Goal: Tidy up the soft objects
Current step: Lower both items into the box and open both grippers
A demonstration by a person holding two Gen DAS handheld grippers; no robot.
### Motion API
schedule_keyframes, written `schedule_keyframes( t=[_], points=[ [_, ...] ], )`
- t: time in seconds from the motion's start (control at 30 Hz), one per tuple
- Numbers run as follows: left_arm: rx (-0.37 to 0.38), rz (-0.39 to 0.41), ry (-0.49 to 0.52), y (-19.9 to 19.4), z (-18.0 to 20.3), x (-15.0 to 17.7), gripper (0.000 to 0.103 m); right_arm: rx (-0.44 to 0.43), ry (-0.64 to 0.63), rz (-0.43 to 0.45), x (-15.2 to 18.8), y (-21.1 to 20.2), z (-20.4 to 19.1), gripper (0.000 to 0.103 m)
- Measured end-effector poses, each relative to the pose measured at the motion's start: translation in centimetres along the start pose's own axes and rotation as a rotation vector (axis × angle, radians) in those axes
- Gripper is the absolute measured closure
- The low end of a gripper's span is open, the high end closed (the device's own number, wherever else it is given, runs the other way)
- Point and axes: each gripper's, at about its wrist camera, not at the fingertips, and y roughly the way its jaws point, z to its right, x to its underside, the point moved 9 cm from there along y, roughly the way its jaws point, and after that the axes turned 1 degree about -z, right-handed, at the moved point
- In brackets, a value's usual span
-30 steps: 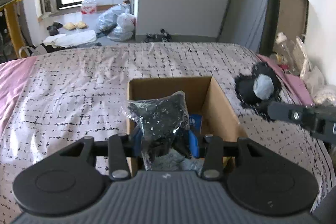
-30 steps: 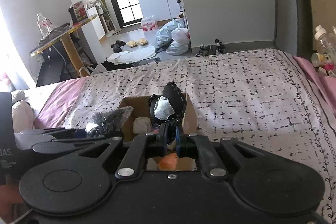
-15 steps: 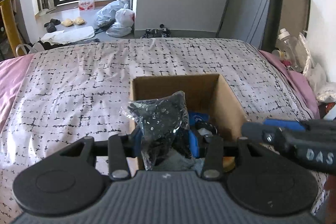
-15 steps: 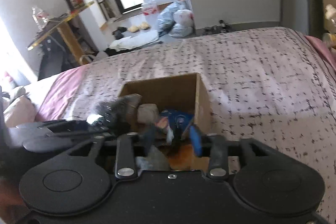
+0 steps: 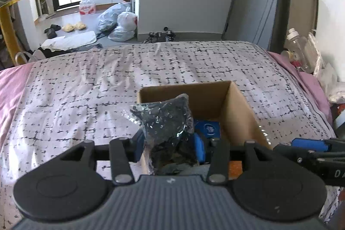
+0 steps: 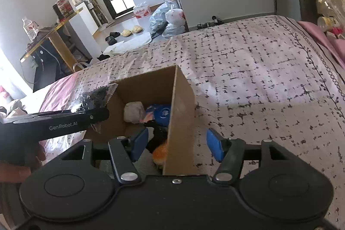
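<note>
A brown cardboard box (image 5: 237, 105) stands on the bed, also in the right wrist view (image 6: 181, 100). My left gripper (image 5: 169, 144) is shut on a clear bag of black fabric (image 5: 168, 122) and holds it over the box's near left corner; the bag also shows in the right wrist view (image 6: 94, 96). My right gripper (image 6: 176, 143) is open and empty, straddling the box's right wall. Inside the box lie a grey bundle (image 6: 133, 111), a blue item (image 6: 161, 112), a black item (image 6: 158, 133) and an orange item (image 6: 160, 151).
The patterned bedspread (image 5: 86, 89) spreads around the box, with a pink sheet (image 5: 10, 87) at left. Bottles and bags (image 5: 301, 51) stand at the bed's right edge. Beyond the bed's far edge are plastic bags (image 5: 120, 23) and slippers on the floor.
My right gripper opened and let the black bundle drop into the box, then drew back to the right wall. My left gripper kept its hold on the bag.
</note>
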Motion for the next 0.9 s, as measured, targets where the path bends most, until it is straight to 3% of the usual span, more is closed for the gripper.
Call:
schedule_keyframes(
  t=[0.13, 0.3, 0.7, 0.9],
  points=[
    [0.052, -0.033, -0.012, 0.4, 0.9, -0.2, 0.044, -0.022, 0.036, -0.016, 0.5, -0.3, 0.5, 0.043],
    [0.034, -0.003, -0.025, -0.3, 0.4, -1.2, 0.032, -0.042, 0.065, -0.012, 0.8, -1.4, 0.8, 0.043],
    [0.007, -0.005, -0.097, -3.3, -0.4, -1.3, 0.030, -0.033, 0.076, 0.031, 0.4, -4.2, 1.8, 0.037],
    [-0.006, -0.019, -0.092, -4.8, 0.4, 0.0, 0.029, -0.028, 0.069, 0.057, 0.2, -6.2, 1.9, 0.024]
  ],
)
